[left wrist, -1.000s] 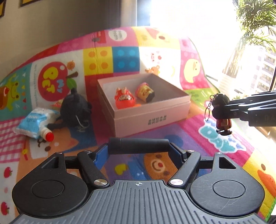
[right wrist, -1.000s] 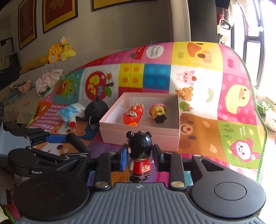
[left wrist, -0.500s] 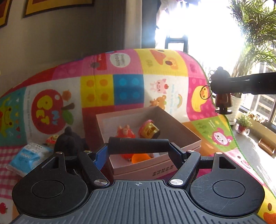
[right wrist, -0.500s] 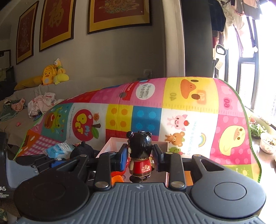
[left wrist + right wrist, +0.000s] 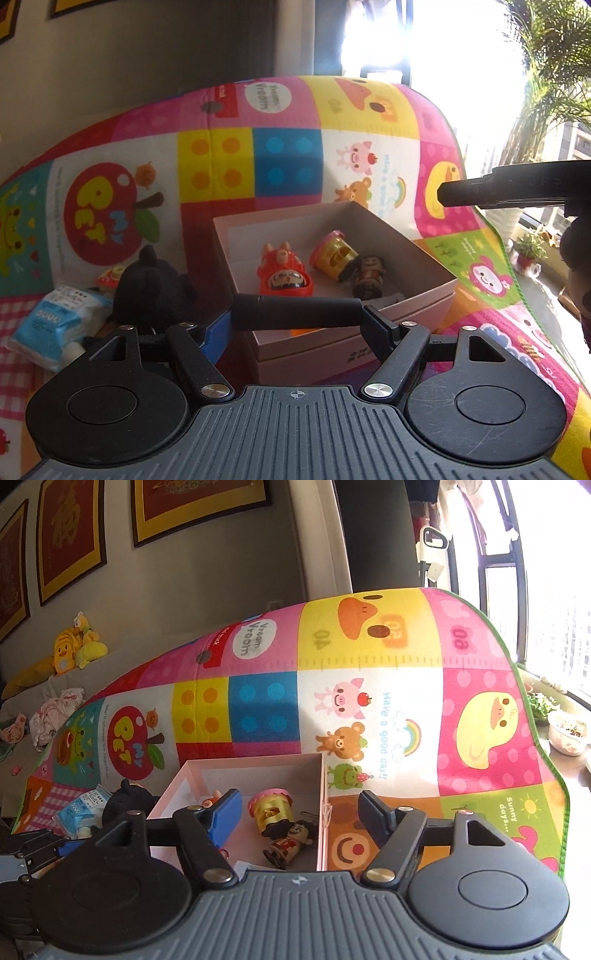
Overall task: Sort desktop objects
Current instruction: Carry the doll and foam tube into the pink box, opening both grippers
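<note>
Right tongs (image 5: 299, 814) hang above the near right part of the pink box (image 5: 255, 766), jaws opening, with nothing pressed between the blue pad and the black one; the doll figure (image 5: 290, 840) lies loose on its side on the box floor just below them, its long axis slanting from near left to far right. Beside it rest a yellow barrel toy (image 5: 271, 808) and, further left, a red figure (image 5: 284, 275). Left tongs (image 5: 295, 312) stand released and empty at the near wall of the box, their fingers crossing the view, lower and closer to what is left outside.

Those leftovers lie to the left of the box on the colourful play mat (image 5: 288, 162) covering the bench: a black plush toy (image 5: 151, 284) touching or nearly touching the box side, and a blue-and-white pouch (image 5: 55, 325) further left. Judging by this layout, the left hand is the nearer one for the plush, which sits just ahead and left of its fingers.
</note>
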`<state>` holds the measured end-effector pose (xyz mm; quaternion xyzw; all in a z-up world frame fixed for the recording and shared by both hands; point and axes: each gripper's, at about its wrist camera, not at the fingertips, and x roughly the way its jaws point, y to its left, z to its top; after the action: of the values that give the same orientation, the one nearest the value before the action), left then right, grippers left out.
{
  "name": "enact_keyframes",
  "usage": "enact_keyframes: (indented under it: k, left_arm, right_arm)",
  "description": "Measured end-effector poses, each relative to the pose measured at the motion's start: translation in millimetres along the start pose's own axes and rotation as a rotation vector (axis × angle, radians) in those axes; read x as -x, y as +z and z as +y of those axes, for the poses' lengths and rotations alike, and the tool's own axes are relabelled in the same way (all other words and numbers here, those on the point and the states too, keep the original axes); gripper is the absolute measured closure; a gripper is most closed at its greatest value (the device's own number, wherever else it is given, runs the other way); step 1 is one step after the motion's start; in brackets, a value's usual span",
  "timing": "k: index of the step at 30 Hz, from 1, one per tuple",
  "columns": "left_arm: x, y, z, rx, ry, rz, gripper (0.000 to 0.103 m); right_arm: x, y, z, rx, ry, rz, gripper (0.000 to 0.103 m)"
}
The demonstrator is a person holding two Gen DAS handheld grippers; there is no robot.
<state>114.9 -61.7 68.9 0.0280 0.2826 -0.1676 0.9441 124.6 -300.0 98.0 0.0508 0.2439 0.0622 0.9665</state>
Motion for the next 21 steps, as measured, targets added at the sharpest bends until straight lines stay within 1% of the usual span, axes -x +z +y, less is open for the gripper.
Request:
enact_keyframes:
  k: [2, 4, 7, 9, 11, 13, 15, 17, 19, 21]
  left_arm:
    - [-6.6, 1.1, -7.8, -0.006, -0.023, 0.001, 0.024]
    - [-12.6, 4.9, -15.7, -0.011, -0.042, -0.009, 0.024]
    - [-20.1, 17.6, -26.4, 0.003, -0.069, -0.07, 0.023]
    - [-22.8, 23.3, -30.7, -0.004, -0.086, -0.109, 0.003]
    - [-20.1, 20.8, -33.9, -0.023, -0.085, -0.101, 0.003]
    - [-11.1, 8.4, -31.0, -0.041, -0.08, -0.085, 0.003]
    - [2.0, -9.3, -22.0, -0.058, -0.039, -0.075, 0.003]
    - [16.1, -30.1, -3.2, -0.06, 0.023, -0.055, 0.003]
    - [25.6, -46.4, 19.9, -0.029, 0.093, -0.013, 0.003]
    - [33.0, -59.4, 51.0, 0.031, 0.171, 0.037, 0.003]
  right_arm:
    - [18.1, -9.9, -5.7, 0.024, -0.016, -0.022, 0.025]
    - [30.6, -19.0, -9.6, 0.038, -0.027, -0.031, 0.023]
    - [40.0, -26.1, -15.6, 0.041, -0.053, -0.035, 0.02]
    - [39.9, -28.2, -19.8, 0.026, -0.067, -0.033, 0.018]
    - [37.5, -31.6, -23.2, 0.006, -0.072, -0.017, 0.018]
    - [34.1, -35.6, -22.4, 0.002, -0.063, -0.002, 0.018]
    - [31.8, -39.2, -17.9, 0.014, -0.061, 0.008, 0.018]
    - [29.7, -42.2, -9.0, 0.046, -0.057, 0.015, 0.018]
    - [26.3, -43.1, 3.4, 0.086, -0.044, 0.027, 0.018]
    - [23.0, -42.2, 18.2, 0.124, -0.026, 0.036, 0.018]
